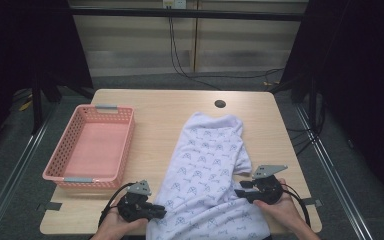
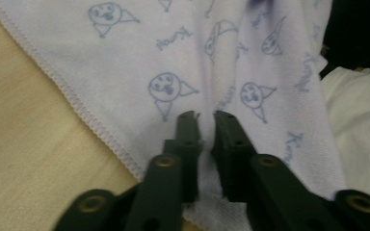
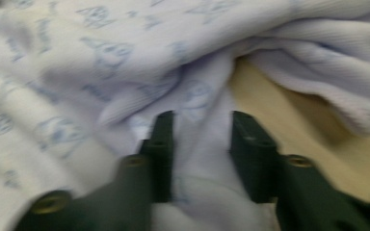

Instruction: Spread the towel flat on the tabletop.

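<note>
In the left gripper view the jaws of the left gripper [image 2: 206, 115] stand nearly together, pinching a thin ridge of the pale lilac cotton garment printed with small blue faces [image 2: 173, 72] just inside its stitched hem. In the right gripper view the right gripper [image 3: 201, 115] has its jaws wider, with a thicker fold bunched between them; blur hides whether the pads press it. Both holds sit at the garment's near edges, probably to spread or fold it. It lies lengthwise down the middle of the pale wooden bench [image 1: 170, 107], right of an empty pink plastic basket [image 1: 91, 145]. Both hands enter at the bottom of the high view, jaws turned inward.
</note>
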Action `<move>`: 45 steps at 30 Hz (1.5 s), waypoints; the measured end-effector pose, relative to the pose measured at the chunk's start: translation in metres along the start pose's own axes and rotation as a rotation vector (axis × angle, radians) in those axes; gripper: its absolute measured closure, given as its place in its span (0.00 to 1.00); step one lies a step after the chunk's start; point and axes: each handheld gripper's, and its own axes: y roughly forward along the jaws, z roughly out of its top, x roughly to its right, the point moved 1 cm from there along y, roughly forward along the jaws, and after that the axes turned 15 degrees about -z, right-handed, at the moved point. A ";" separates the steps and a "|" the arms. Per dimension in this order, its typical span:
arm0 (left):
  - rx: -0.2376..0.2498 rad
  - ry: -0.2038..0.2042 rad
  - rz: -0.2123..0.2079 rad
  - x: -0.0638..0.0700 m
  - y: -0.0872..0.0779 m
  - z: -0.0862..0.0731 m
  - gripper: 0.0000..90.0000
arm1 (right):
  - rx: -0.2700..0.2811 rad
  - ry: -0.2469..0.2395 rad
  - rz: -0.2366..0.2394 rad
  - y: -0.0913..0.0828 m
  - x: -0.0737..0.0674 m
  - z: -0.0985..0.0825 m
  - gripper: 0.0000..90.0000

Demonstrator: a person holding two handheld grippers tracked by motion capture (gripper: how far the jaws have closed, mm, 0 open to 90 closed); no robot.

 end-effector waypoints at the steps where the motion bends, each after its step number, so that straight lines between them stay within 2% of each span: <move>1: 0.032 -0.002 0.007 -0.003 -0.001 0.004 0.78 | -0.005 -0.009 0.019 0.000 -0.002 0.000 0.82; 2: 0.052 0.006 0.014 -0.008 -0.002 0.011 0.75 | -0.011 -0.023 0.022 0.001 -0.004 0.000 0.90; 3: 0.073 0.011 0.047 -0.013 -0.001 0.017 0.73 | -0.013 -0.021 0.028 -0.001 -0.005 0.000 0.95; 4: 0.089 0.007 0.062 -0.020 0.002 0.024 0.70 | 0.000 0.000 0.045 -0.005 -0.003 0.000 0.97; 6: 0.098 0.030 0.092 -0.028 0.007 0.035 0.69 | 0.037 0.030 0.039 -0.018 0.003 0.001 0.99; 7: 0.090 0.027 0.095 -0.033 0.010 0.040 0.68 | 0.048 0.043 0.036 -0.022 0.006 0.000 0.99; 8: 0.106 0.012 0.095 -0.038 0.013 0.044 0.68 | 0.055 0.059 0.032 -0.028 0.009 -0.003 0.99; 9: 0.102 0.001 0.090 -0.041 0.016 0.047 0.69 | 0.055 0.068 0.028 -0.034 0.012 -0.006 0.99; 10: 0.079 0.007 0.107 -0.043 0.021 0.047 0.71 | 0.058 0.075 0.021 -0.040 0.014 -0.010 0.99; 11: 0.033 0.005 0.106 -0.043 0.025 0.046 0.75 | 0.062 0.088 0.025 -0.047 0.016 -0.016 0.99; 12: 0.022 0.009 0.093 -0.042 0.028 0.043 0.80 | 0.063 0.097 0.028 -0.052 0.016 -0.021 0.99; 15: -0.039 0.045 0.122 -0.029 0.025 0.037 0.92 | 0.053 0.114 0.013 -0.064 0.016 -0.036 0.99; 18: -0.047 0.026 0.115 -0.017 0.019 0.024 0.94 | 0.071 0.124 0.015 -0.075 0.014 -0.040 0.99; 19: -0.058 0.030 0.098 -0.010 0.016 0.017 0.94 | 0.072 0.123 0.015 -0.078 0.012 -0.040 0.99; 23: -0.070 -0.017 -0.008 0.005 0.007 -0.001 0.93 | 0.044 0.072 0.039 -0.085 -0.003 -0.044 0.98; 25: -0.061 -0.019 -0.024 0.006 0.005 -0.002 0.87 | 0.062 0.081 0.044 -0.087 -0.005 -0.040 0.89; 27: -0.019 -0.029 -0.003 0.000 0.004 0.005 0.79 | 0.087 0.080 0.026 -0.085 -0.003 -0.034 0.77; 28: 0.002 -0.026 0.006 -0.004 0.003 0.010 0.77 | 0.108 0.098 0.009 -0.082 0.001 -0.028 0.74; 30: 0.044 -0.014 0.030 -0.012 0.003 0.021 0.76 | 0.130 0.102 -0.013 -0.073 0.011 -0.016 0.70; 33: 0.089 -0.023 0.076 -0.033 0.008 0.042 0.72 | 0.112 0.116 -0.074 -0.048 0.029 0.000 0.63; 35: 0.095 -0.030 0.088 -0.044 0.013 0.049 0.70 | 0.098 0.136 -0.101 -0.031 0.043 0.009 0.59; 36: 0.089 -0.027 0.109 -0.047 0.016 0.052 0.70 | 0.097 0.147 -0.123 -0.025 0.048 0.013 0.58; 37: 0.061 -0.014 0.131 -0.052 0.020 0.055 0.69 | 0.093 0.148 -0.127 -0.019 0.051 0.016 0.57; 38: 0.051 -0.020 0.122 -0.056 0.023 0.055 0.69 | 0.080 0.153 -0.135 -0.011 0.055 0.019 0.56; 39: 0.033 -0.024 0.132 -0.058 0.026 0.055 0.73 | 0.066 0.164 -0.140 -0.004 0.058 0.020 0.58; 40: 0.030 -0.019 0.142 -0.057 0.026 0.054 0.77 | 0.052 0.159 -0.131 0.003 0.059 0.021 0.66; 41: 0.022 -0.024 0.130 -0.056 0.024 0.053 0.79 | 0.049 0.159 -0.116 0.005 0.058 0.021 0.71; 42: 0.012 -0.025 0.133 -0.054 0.022 0.051 0.83 | 0.045 0.162 -0.101 0.007 0.056 0.022 0.83; 44: 0.017 -0.047 0.103 -0.051 0.017 0.043 0.87 | 0.076 0.124 -0.084 0.001 0.049 0.023 0.98; 45: 0.016 -0.051 0.093 -0.048 0.015 0.039 0.88 | 0.089 0.120 -0.065 -0.003 0.046 0.024 1.00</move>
